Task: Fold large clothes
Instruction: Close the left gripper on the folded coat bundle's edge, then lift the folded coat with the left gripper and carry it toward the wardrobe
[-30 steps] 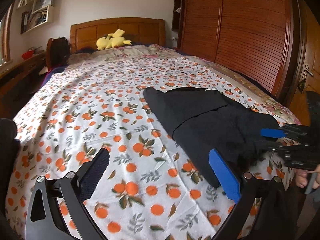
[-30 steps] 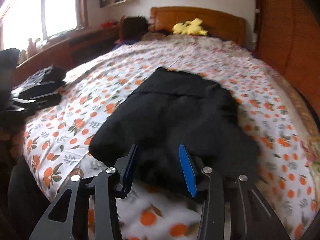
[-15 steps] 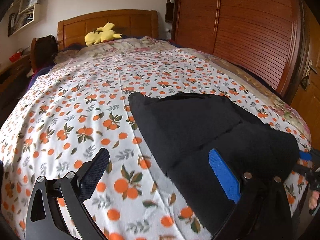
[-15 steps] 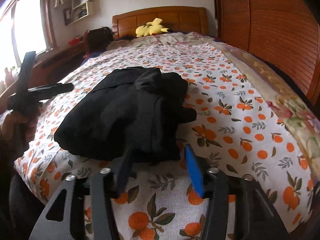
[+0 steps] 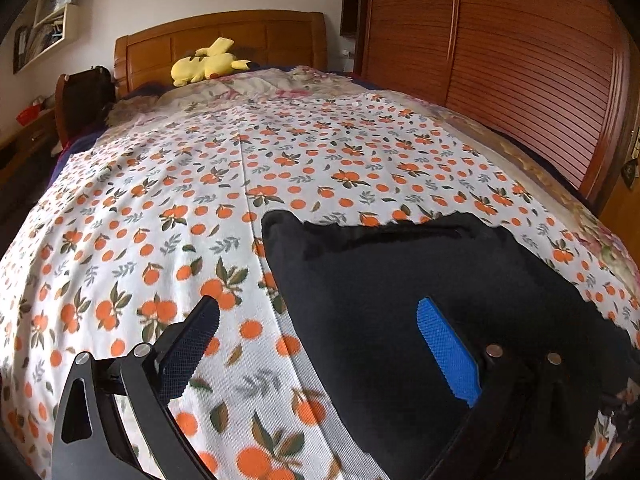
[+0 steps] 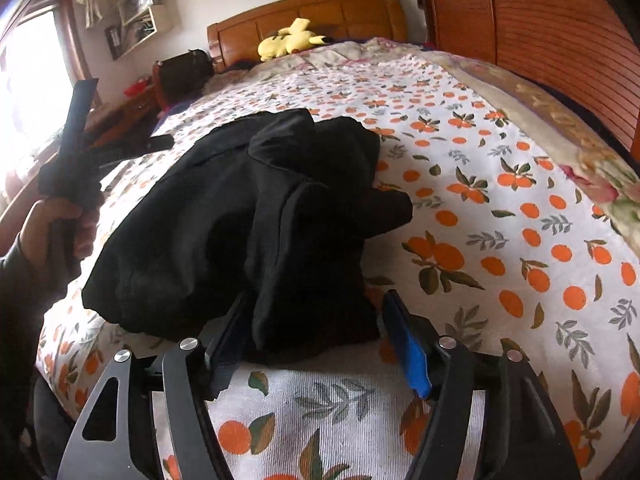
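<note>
The right gripper (image 6: 316, 340) had just been opening; its jaws stood apart around the near edge of the black garment (image 6: 248, 216), the pads not pressing it. The left gripper (image 5: 320, 344) was spread wide, one finger over the garment's corner, holding nothing. The garment lay bunched on the orange-print bedsheet (image 6: 500, 220), near the bed's foot.
</note>
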`<act>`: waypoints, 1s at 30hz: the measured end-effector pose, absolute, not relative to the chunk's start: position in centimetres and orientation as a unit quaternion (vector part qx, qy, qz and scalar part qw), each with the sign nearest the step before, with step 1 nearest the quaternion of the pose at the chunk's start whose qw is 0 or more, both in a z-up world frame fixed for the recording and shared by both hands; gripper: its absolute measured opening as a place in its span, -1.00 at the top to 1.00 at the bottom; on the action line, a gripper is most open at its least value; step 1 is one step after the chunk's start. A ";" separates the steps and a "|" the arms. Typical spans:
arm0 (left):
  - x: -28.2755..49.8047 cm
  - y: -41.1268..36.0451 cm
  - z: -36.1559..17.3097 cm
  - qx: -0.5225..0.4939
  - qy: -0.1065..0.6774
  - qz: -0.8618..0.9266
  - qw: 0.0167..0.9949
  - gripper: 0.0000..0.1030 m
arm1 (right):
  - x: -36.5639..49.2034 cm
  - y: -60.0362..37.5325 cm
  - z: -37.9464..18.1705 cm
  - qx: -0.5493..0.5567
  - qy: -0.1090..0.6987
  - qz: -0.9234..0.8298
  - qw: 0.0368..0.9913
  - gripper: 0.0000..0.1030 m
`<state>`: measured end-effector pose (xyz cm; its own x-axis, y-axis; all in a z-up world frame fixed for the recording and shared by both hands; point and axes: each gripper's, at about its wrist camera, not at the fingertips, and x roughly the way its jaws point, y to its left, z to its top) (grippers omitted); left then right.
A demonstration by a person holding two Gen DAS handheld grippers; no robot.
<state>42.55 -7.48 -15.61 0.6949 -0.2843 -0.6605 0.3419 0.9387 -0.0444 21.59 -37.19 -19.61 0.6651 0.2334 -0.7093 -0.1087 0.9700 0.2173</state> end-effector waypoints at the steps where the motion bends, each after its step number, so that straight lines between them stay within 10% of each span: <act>1: 43.0 -7.5 -15.7 0.040 0.352 -0.170 0.919 -0.91 | 21.6 -37.2 -19.7 0.080 0.400 0.095 0.908 -0.23; 14: 49.2 -7.8 -19.6 0.022 0.406 -0.158 0.900 -0.77 | 22.2 -36.9 -20.3 0.079 0.403 0.101 0.906 -0.24; 30: 48.0 -10.2 -20.0 0.046 0.416 -0.176 0.891 0.56 | 22.2 -36.3 -19.4 0.091 0.380 0.133 0.911 0.68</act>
